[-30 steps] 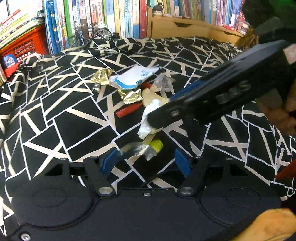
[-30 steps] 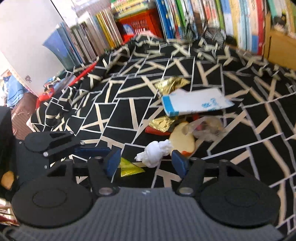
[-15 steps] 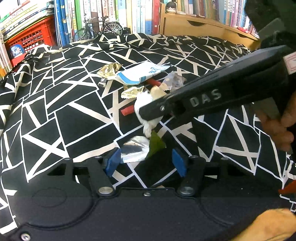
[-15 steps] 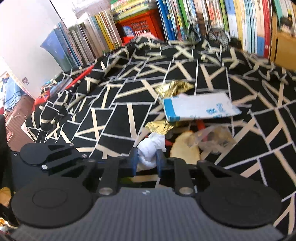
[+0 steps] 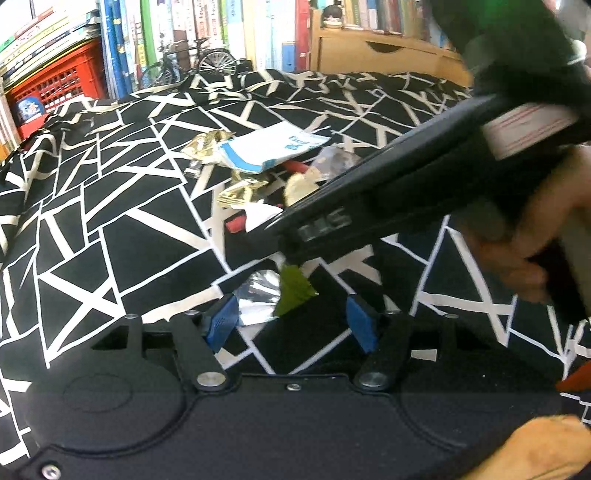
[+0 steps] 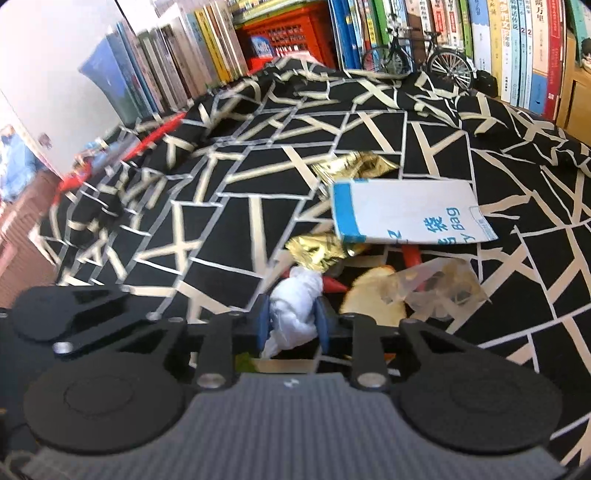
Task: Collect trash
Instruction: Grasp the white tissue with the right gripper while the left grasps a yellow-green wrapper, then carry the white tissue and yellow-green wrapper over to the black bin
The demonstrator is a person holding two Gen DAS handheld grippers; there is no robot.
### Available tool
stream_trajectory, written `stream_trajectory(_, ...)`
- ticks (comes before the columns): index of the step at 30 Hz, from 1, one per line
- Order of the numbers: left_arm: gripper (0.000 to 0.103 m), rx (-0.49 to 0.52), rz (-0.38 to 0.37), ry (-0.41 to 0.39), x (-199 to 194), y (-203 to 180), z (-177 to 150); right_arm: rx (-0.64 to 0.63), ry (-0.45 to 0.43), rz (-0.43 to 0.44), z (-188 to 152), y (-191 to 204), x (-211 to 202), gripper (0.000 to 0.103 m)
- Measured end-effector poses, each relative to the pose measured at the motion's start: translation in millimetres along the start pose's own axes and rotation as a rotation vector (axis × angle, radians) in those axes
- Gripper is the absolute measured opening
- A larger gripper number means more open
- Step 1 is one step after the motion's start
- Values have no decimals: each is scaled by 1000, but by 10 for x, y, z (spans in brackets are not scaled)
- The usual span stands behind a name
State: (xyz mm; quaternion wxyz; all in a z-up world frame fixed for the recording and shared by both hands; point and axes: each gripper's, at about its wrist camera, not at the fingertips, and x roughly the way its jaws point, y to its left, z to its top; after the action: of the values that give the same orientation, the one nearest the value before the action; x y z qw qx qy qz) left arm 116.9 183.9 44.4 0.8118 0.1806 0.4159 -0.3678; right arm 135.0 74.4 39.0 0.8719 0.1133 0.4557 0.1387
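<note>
Setting: a surface draped in black cloth point(image 5: 122, 254) printed with irregular white lines, creased toward the back; behind it, rows of upright books point(image 5: 207, 33), a red plastic crate point(image 5: 55, 85), a miniature bicycle point(image 5: 188, 66) and a pale wooden cabinet point(image 5: 380, 55).

Left wrist view. Left gripper point(image 5: 291, 321): black body, blue ribbed pads; jaws stand apart, nothing pinched. Between them on the cloth lies a crinkled silver foil scrap point(image 5: 256, 295) touching a flat green wrapper point(image 5: 295, 291). The right gripper's black body crosses the frame from the upper right, sloping down to the left, with a hand point(image 5: 524, 236) wrapped on its handle; raised letters on its side are blurred, unreadable. Farther back, a litter cluster: a white pouch with blue band point(image 5: 269, 151), crumpled gold foil point(image 5: 207, 147), a second gold foil piece point(image 5: 240, 192), a clear plastic bag point(image 5: 336, 158), a red strip point(image 5: 236, 223).

Right wrist view. Right gripper point(image 6: 291, 325): jaws have just been opening a little, yet the blue pads press both sides of a crumpled white tissue point(image 6: 295, 306), soft and bunched, clamped just above the cloth. Just beside it: a pale round slice point(image 6: 373, 295) under the clear bag point(image 6: 439, 288), gold foil point(image 6: 321, 247), a red piece point(image 6: 410, 254). The pouch point(image 6: 406, 210) bears blue printing, "Bag" legible, plus Chinese characters. Book spines carry writing too small to read.
</note>
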Motion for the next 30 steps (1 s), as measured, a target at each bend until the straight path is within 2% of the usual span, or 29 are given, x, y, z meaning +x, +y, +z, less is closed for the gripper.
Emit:
stream_trajectory(1,56,8,-1,-3,-7,-18,-3,-2,-19,6,-13,-15,-1,27)
stream_trajectory(4,39,38,8,-8,-14,-81,-9,10,-42,-18,-33,-24,-87,27)
stream_trajectory(7,34,40,-3,-10,-12,-108,-28,45,-97,25,-60,-68,-274,27)
stream_trajectory(8,26,43,0,-10,-11,-120,-33,56,-121,35,-79,-89,-337,27)
stream_trajectory(10,17,47,8,-14,-20,-135,-39,58,-146,20,-111,-118,-449,27)
stream_trajectory(12,16,36,12,-23,-48,-127,-39,58,-173,7,-147,-151,-571,27)
stream_trajectory(20,16,-3,48,-116,-360,-58,-36,95,-298,-39,-250,-217,-1070,28)
stream_trajectory(24,19,-11,39,-113,-414,-18,-59,93,-320,-59,-266,-177,-1200,30)
stream_trajectory(25,25,3,48,-116,-400,-34,-66,95,-321,-61,-277,-167,-1208,31)
stream_trajectory(26,38,16,56,-118,-374,-51,-70,99,-320,-60,-288,-162,-1214,31)
stream_trajectory(30,53,56,94,-97,-193,-147,-76,106,-300,-55,-355,-116,-1224,31)
